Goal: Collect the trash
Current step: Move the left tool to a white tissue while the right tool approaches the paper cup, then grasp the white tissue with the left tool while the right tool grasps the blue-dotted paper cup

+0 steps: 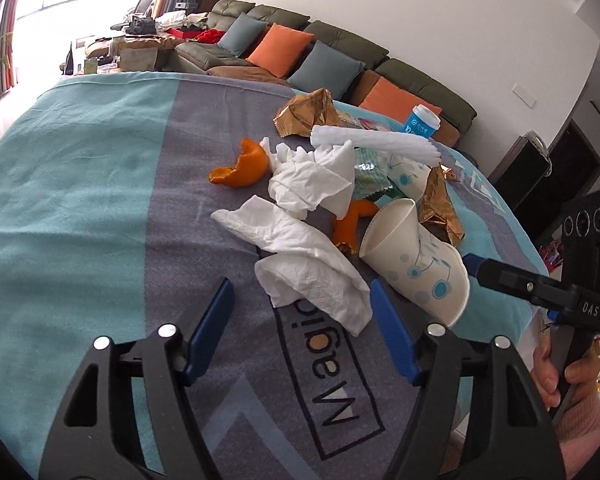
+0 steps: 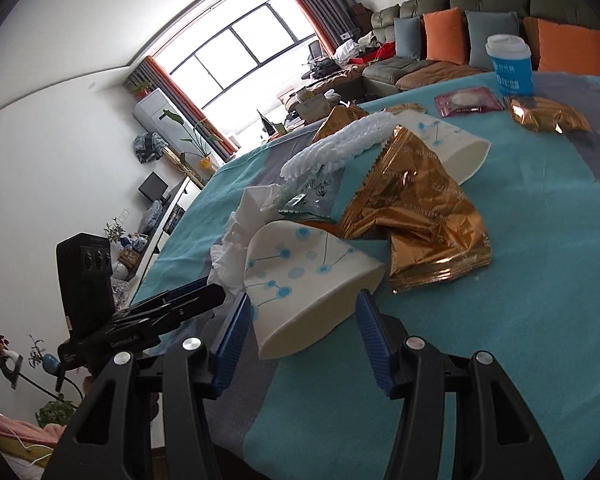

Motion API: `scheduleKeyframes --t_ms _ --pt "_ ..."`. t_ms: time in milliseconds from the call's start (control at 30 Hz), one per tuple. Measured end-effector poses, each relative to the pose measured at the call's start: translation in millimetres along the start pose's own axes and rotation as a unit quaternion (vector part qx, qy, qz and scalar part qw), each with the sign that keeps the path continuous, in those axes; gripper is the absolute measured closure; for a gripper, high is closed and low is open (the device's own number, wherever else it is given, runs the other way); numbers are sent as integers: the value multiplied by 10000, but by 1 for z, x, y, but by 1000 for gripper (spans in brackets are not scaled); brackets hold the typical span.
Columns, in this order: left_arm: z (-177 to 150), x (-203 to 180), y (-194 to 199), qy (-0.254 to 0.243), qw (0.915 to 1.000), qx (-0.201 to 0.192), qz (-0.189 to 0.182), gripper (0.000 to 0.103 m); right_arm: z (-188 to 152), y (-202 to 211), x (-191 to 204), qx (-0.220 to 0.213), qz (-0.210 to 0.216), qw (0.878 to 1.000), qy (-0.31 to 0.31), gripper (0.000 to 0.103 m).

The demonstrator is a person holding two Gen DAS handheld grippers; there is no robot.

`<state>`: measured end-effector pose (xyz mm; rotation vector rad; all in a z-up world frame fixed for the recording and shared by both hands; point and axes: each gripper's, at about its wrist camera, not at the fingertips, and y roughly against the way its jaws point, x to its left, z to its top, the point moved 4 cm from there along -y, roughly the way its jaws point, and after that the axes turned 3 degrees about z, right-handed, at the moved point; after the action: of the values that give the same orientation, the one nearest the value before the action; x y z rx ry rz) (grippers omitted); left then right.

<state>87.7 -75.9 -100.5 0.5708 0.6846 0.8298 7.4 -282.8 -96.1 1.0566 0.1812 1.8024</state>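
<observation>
A pile of trash lies on the blue-and-grey tablecloth (image 1: pixel 80 184). My left gripper (image 1: pixel 302 298) is open, its fingers either side of the near end of a crumpled white tissue (image 1: pixel 308 268). My right gripper (image 2: pixel 300 316) is open, with a squashed white paper cup with blue dots (image 2: pixel 308 280) lying on its side between its fingers; the cup also shows in the left wrist view (image 1: pixel 420 264). A gold foil wrapper (image 2: pixel 416 216) lies just behind the cup. Orange peel (image 1: pixel 240 166), a second tissue (image 1: pixel 312 184) and white foam netting (image 1: pixel 376 142) lie further back.
A blue lidded cup (image 2: pixel 510 66) stands upright at the far side, beside a maroon sachet (image 2: pixel 468 100) and another gold wrapper (image 2: pixel 548 114). A second squashed paper cup (image 2: pixel 456 144) lies behind the pile. A sofa with cushions (image 1: pixel 300 48) is beyond the table.
</observation>
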Motion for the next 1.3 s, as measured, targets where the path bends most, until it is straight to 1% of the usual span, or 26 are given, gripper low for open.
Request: scheduleKeyframes --t_ms 33,100,133,167,233,267,300,333,367,400,433,467,533,700,967,1100,1300 --pt "0 0 -1 8 10000 8 -40 40 -2 -2 0 17 60 10000 -54 51" --pt "-1 0 -2 73 9999 32 -124 50 -5 -6 0 48 168 9998 -126 52" --pt "-1 1 -2 115 9998 53 -175 53 -6 -8 0 66 215 9996 -160 53" --pt "-1 2 -2 147 9997 65 -190 59 -7 -10 0 70 259 9994 -196 55" --pt "-3 3 -1 196 9996 72 -207 68 -10 -13 -1 95 361 9990 -262 63" --pt "-3 4 -1 218 9994 79 -242 75 -7 -14 1 104 393 9988 -291 65" --pt "-4 5 -1 244 9993 89 -286 81 -6 -15 0 112 423 9985 -316 70" --pt "-4 5 -1 268 9990 104 -338 83 -7 -15 1 119 444 9984 -321 75" --pt "-4 6 -1 286 9988 114 -377 91 -8 -15 2 118 452 9984 -313 78" --pt "-5 6 -1 295 9987 112 -391 94 -8 -15 4 106 452 9984 -309 82" --pt "-6 6 0 291 9987 103 -408 95 -9 -15 6 96 456 9985 -303 86" --pt "-6 6 1 281 9987 81 -418 96 -9 -14 7 94 457 9985 -286 87" --pt "-7 5 5 252 9987 22 -438 98 -10 -12 10 76 420 9989 -206 95" --pt "-9 11 22 233 9987 -138 -431 100 -6 -7 23 -13 384 9992 62 100" --pt "-17 41 64 508 9971 -502 -274 101 3 0 54 -160 422 9969 641 101" --pt "-20 54 83 630 9956 -662 -225 101 10 1 65 -204 526 9946 872 101" --pt "-24 68 106 732 9934 -881 -101 101 18 -17 83 -101 752 9918 1031 101"
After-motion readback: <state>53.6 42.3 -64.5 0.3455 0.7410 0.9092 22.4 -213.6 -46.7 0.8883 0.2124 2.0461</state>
